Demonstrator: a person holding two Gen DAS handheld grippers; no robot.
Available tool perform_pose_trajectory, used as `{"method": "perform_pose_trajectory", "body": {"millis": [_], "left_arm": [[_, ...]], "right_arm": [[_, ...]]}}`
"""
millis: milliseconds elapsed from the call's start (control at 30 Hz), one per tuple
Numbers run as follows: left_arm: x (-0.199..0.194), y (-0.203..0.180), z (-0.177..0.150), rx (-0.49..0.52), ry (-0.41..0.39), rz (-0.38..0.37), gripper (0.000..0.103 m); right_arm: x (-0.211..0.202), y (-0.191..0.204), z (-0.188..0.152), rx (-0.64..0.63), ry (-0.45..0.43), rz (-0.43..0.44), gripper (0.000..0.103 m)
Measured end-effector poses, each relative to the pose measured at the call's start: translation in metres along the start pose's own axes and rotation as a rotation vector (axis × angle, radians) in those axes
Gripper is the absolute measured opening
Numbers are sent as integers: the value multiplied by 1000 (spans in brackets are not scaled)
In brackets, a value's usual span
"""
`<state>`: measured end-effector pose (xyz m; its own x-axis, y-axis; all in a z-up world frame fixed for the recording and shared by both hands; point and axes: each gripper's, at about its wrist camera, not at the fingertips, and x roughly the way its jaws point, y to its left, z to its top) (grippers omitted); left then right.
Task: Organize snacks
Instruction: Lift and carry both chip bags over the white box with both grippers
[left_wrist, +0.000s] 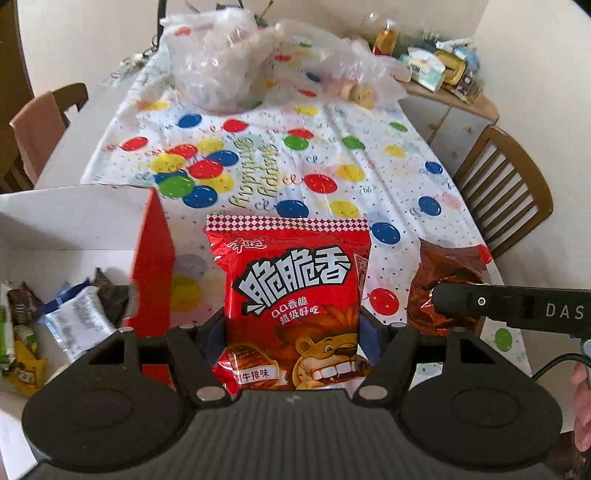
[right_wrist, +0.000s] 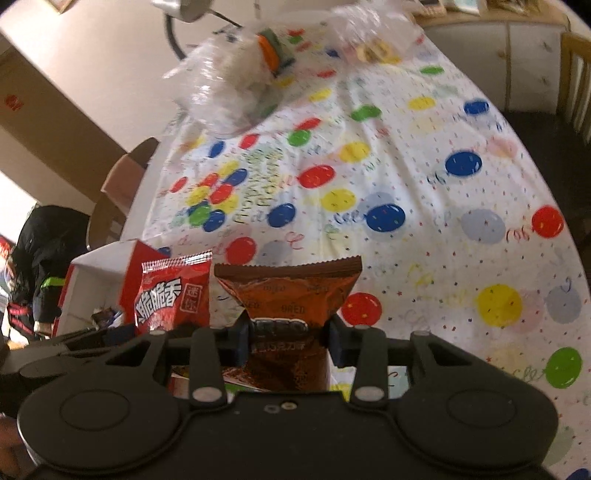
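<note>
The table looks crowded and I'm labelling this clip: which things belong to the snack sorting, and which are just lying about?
Part of the job:
- red snack bag in the left tool
- brown Oreo packet in the right tool
- red-and-white box holding sorted snacks

Lying about:
- balloon tablecloth
- clear plastic bags
- wooden chair
- cluttered side cabinet

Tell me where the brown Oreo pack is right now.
The Oreo pack is clamped in the right tongs, above the tablecloth, just right of the red snack bag.
</note>
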<state>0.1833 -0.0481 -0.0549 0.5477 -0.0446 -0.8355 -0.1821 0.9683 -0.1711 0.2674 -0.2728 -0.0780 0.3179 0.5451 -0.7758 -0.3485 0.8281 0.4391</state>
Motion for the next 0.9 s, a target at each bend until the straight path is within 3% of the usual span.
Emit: {"method": "perform_pose_trajectory", "body": {"millis": [433, 900], "left_arm": [[-70, 57, -15, -28, -115, 31, 70], [-112, 155, -18, -80, -172, 108, 70]], "right_arm": [[-32, 71, -12, -123, -60, 46, 38], [4, 180, -18, -218, -62, 118, 38]]}}
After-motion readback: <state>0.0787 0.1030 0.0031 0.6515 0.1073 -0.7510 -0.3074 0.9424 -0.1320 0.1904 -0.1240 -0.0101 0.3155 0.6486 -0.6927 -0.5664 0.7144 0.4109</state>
